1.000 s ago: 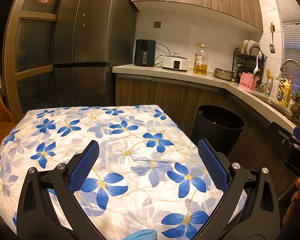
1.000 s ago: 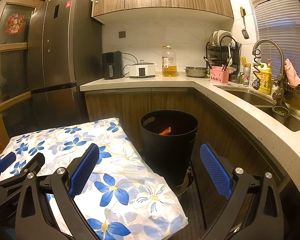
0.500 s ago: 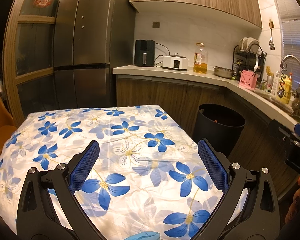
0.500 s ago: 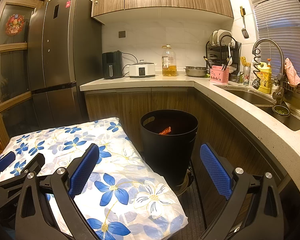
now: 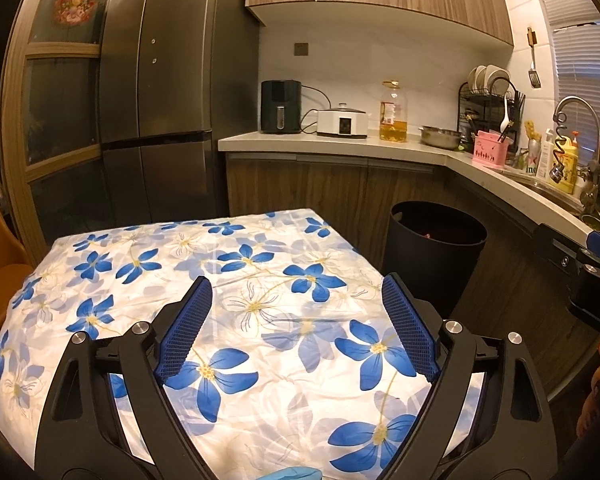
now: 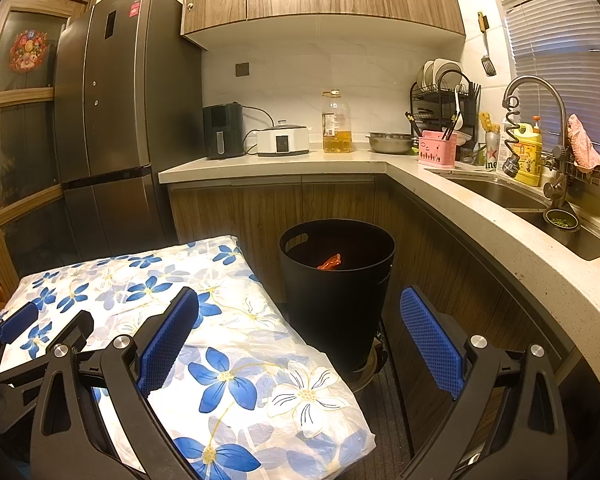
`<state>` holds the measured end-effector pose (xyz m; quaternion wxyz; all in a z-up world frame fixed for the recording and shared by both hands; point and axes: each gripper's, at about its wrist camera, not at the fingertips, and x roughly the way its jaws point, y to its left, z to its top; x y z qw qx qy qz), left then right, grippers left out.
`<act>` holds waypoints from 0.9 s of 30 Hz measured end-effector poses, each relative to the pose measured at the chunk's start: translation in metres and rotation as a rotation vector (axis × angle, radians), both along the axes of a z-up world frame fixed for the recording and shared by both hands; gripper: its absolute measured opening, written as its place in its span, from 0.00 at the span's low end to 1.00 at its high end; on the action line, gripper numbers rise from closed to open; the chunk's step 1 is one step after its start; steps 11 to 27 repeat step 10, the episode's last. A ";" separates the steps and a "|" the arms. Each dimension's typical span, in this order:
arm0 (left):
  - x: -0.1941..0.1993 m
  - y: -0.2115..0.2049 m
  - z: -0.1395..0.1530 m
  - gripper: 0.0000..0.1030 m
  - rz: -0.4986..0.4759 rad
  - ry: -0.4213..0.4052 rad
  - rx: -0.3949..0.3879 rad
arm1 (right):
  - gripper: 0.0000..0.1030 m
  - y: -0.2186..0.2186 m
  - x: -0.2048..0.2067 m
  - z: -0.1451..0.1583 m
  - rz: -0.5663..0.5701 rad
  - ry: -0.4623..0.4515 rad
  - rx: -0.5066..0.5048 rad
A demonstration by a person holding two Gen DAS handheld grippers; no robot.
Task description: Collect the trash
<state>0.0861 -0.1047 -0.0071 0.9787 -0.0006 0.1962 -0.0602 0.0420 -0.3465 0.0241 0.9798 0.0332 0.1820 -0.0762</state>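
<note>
With an orange wrapper [image 6: 329,262] in the black bin [image 6: 336,280] beside the tabletop [image 5: 260,320], I hold both the left gripper [image 5: 296,330], its jaws just narrowing on nothing, and the right gripper [image 6: 300,344] apart and empty, so next I'd scan for remaining trash.

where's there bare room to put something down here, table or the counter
The flowered table is bare all over. On the counter, free patches lie left of the black air fryer and between the oil bottle and steel bowl. From the pink caddy to the faucet it is crowded.
</note>
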 end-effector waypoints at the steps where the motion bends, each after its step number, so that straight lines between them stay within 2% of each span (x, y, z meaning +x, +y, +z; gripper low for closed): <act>1: 0.000 0.000 0.000 0.89 0.000 0.000 -0.001 | 0.94 0.000 0.000 0.000 0.000 0.001 0.000; 4: -0.001 0.000 0.000 0.95 0.006 -0.005 0.001 | 0.94 0.000 0.000 0.000 -0.002 -0.001 0.001; 27: -0.004 0.000 0.001 0.95 0.011 -0.010 -0.010 | 0.94 -0.001 -0.001 0.001 -0.003 -0.004 0.003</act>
